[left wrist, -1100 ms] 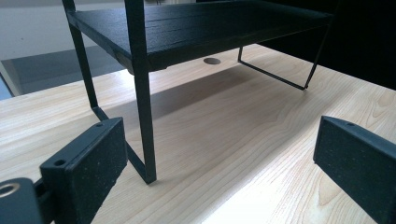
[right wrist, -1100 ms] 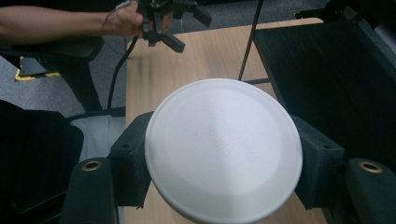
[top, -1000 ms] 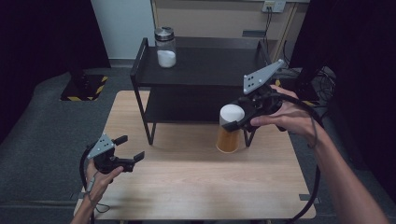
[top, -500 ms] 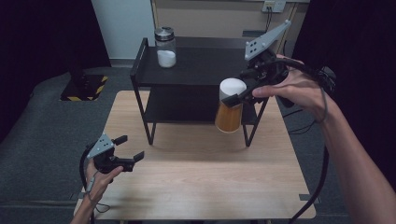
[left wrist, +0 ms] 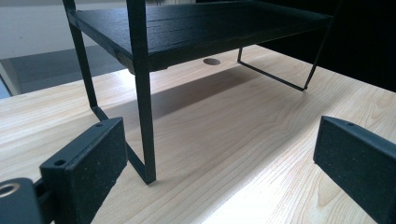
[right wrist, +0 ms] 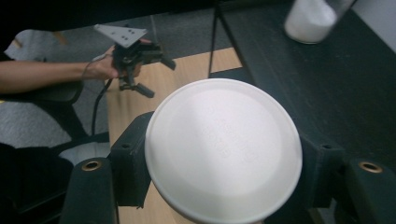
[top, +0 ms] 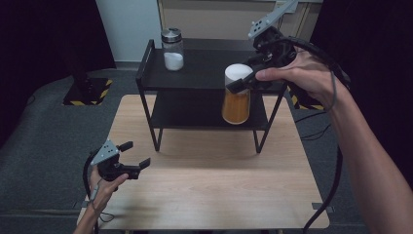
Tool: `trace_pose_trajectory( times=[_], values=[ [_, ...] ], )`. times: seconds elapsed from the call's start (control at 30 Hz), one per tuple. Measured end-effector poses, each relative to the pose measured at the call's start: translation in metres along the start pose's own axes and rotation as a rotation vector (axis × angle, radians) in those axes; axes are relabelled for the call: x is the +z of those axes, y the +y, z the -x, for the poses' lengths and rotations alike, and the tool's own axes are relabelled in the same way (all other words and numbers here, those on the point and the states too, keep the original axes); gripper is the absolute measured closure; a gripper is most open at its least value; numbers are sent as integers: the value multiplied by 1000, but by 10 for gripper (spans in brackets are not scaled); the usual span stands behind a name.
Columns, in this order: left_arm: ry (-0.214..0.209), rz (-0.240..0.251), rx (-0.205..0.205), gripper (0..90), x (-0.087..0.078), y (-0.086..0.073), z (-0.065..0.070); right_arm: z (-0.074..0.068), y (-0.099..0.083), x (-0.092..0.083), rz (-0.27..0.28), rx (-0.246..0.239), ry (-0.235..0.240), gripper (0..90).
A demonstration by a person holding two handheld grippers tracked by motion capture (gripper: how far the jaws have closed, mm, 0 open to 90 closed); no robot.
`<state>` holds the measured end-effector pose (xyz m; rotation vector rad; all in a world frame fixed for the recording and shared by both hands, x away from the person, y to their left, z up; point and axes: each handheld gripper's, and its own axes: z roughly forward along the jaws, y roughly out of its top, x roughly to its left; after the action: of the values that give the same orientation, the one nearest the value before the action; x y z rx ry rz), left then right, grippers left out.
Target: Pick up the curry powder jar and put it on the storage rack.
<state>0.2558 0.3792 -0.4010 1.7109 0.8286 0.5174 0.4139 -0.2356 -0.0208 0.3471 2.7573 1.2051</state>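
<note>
High view: right gripper (top: 242, 80) clamps an orange jar (top: 236, 100) at upper center, before the black shelf (top: 204, 73).
Left gripper view: jaws apart over the table (left wrist: 261, 154).
Right gripper view: jaws grip below the jar's white lid (right wrist: 223, 148) at center.

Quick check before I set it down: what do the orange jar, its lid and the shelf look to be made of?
Orange jar: clear walls showing orange contents, so glass or clear plastic; cannot tell which. Its white lid: matte, with faint raised lettering, likely moulded plastic. Shelf: thin black frame looks like painted metal; its boards show a faint grain in the left gripper view, possibly painted wood.
</note>
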Motion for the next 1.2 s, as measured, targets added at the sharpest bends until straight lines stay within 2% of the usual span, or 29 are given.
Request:
trace_pose_trajectory(
  times=[0.2,0.47,0.6,0.87,1.13,1.2],
  values=[
    [-2,-2,0,17,0,0,0,1,11,-9,23,67,-76,340],
    [-4,-5,1,18,1,0,-1,6,30,-17,33,152,-210,340],
    [-3,-3,-1,18,1,0,-1,10,39,-15,27,193,-285,340],
    [-8,-5,-3,19,1,0,-2,21,44,-7,43,304,-418,340],
    [-11,-5,-3,20,1,0,-2,32,47,1,32,382,-521,340],
    [-11,-4,-4,21,1,0,-2,34,48,2,19,386,-540,340]
  ],
)
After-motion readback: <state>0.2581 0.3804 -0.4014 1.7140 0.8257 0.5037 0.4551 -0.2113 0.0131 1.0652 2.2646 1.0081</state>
